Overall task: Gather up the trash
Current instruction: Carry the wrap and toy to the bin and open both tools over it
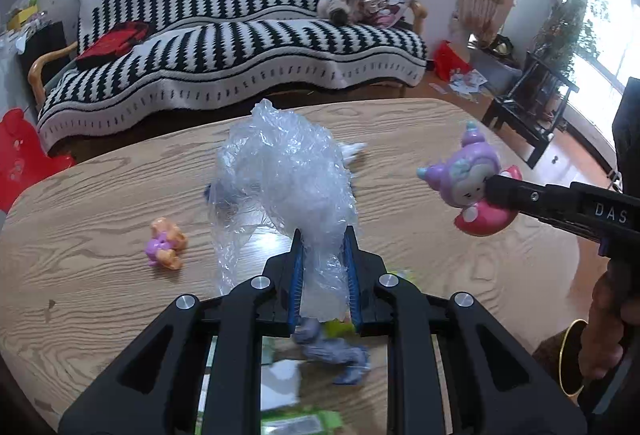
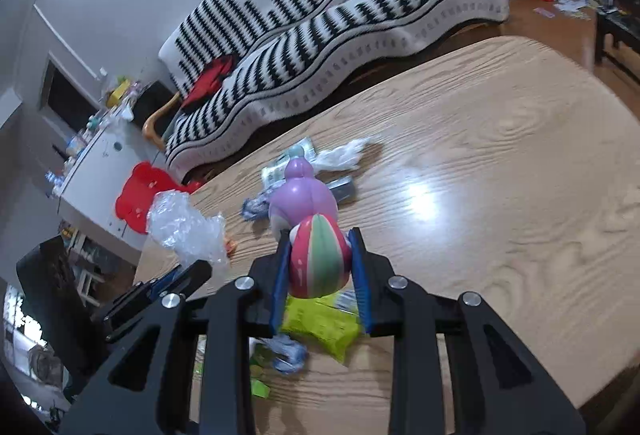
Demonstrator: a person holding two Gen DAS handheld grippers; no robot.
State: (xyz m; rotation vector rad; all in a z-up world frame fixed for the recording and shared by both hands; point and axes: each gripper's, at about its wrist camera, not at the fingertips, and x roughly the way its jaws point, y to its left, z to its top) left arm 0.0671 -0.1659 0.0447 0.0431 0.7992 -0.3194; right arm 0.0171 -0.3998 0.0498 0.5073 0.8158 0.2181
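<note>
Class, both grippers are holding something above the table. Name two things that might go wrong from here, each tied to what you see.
1. The right gripper holds a purple toy figure, probably not trash; it might be binned by mistake.
2. The left gripper pinches only the plastic bag's lower edge; the thin film could slip free.

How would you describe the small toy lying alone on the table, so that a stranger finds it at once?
Start from the wooden table in front of the striped sofa. Left of the clear plastic bag held in the left gripper, a small toy lies on the bare wood. It is orange with a purple part, unlike the bigger purple and pink toy held in the right gripper.
</note>
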